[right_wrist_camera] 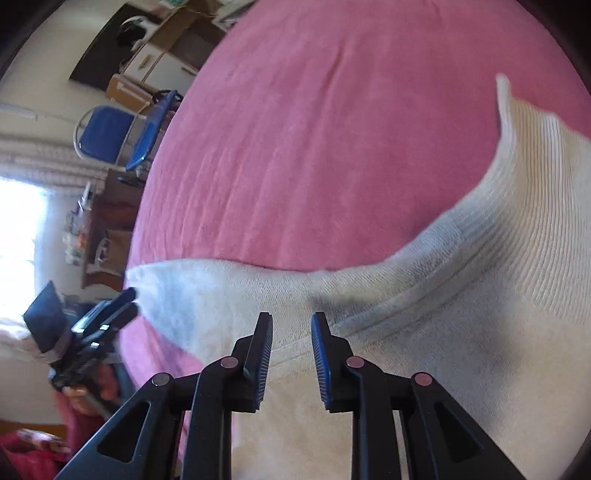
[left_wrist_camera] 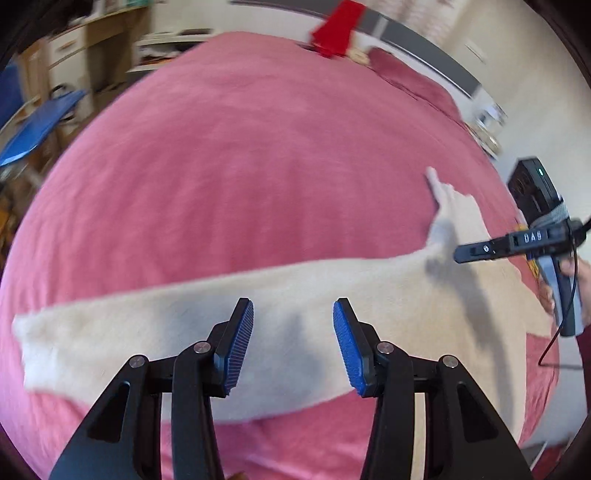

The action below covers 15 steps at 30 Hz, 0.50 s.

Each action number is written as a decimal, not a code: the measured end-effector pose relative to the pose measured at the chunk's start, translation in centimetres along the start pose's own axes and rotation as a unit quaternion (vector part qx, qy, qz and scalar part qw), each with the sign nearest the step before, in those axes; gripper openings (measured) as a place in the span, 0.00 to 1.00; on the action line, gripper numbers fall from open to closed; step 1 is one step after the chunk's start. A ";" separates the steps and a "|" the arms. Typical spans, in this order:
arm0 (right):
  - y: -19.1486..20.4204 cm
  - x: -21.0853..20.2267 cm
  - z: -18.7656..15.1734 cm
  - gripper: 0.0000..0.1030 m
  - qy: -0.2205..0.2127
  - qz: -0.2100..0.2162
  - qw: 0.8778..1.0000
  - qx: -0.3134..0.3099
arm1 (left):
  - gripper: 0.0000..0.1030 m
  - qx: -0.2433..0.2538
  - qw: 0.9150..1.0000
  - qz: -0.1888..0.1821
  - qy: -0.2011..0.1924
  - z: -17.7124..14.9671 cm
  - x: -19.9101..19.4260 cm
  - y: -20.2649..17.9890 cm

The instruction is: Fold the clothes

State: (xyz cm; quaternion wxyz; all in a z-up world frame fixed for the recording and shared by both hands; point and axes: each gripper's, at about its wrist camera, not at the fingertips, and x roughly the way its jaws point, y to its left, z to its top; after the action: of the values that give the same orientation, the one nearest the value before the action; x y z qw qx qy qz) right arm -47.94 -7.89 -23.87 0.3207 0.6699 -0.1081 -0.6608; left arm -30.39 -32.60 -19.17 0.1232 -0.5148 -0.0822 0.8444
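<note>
A cream knitted garment lies stretched across the pink bed cover. One narrow part of it points up toward the far side. My left gripper hovers over the garment's middle, open, with nothing between its blue pads. In the right wrist view the garment shows a ribbed end lifted at the right. My right gripper is over the fabric with a narrow gap between its pads and nothing pinched. From the left wrist view the right gripper is at the garment's right end. The left gripper shows at the garment's left end.
A blue folding chair and cluttered shelves stand beside the bed. A red item lies at the bed's far edge. A bright window is at the left. A person's hand holds the right gripper's handle.
</note>
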 end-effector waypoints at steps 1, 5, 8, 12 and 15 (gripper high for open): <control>-0.8 -0.3 0.1 0.22 0.009 0.018 1.000 0.016 | 0.62 0.012 1.000 -0.007 0.005 1.1 1.0 -0.9; -3.7 -0.4 -0.4 0.24 0.013 0.035 0.997 0.064 | 0.67 0.075 0.996 -0.025 0.037 4.1 4.6 -5.5; -6.0 0.3 -1.0 0.25 0.012 0.035 0.995 0.090 | 0.69 0.120 0.990 -0.027 0.067 4.6 7.0 -8.1; -7.6 0.1 -2.3 0.25 0.010 0.042 0.995 0.091 | 0.69 0.209 0.974 -0.003 0.089 4.7 9.1 -10.7; -8.0 -0.2 -3.2 0.25 0.011 0.047 0.996 0.078 | 0.69 0.277 0.955 0.029 0.097 4.4 10.0 -11.8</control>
State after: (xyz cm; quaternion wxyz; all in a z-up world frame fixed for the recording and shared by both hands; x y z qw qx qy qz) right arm -47.10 -0.71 -28.57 0.2992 0.6943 -0.1868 -0.6273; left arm -37.23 -18.41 -22.47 0.2436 -0.5421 0.1826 0.7833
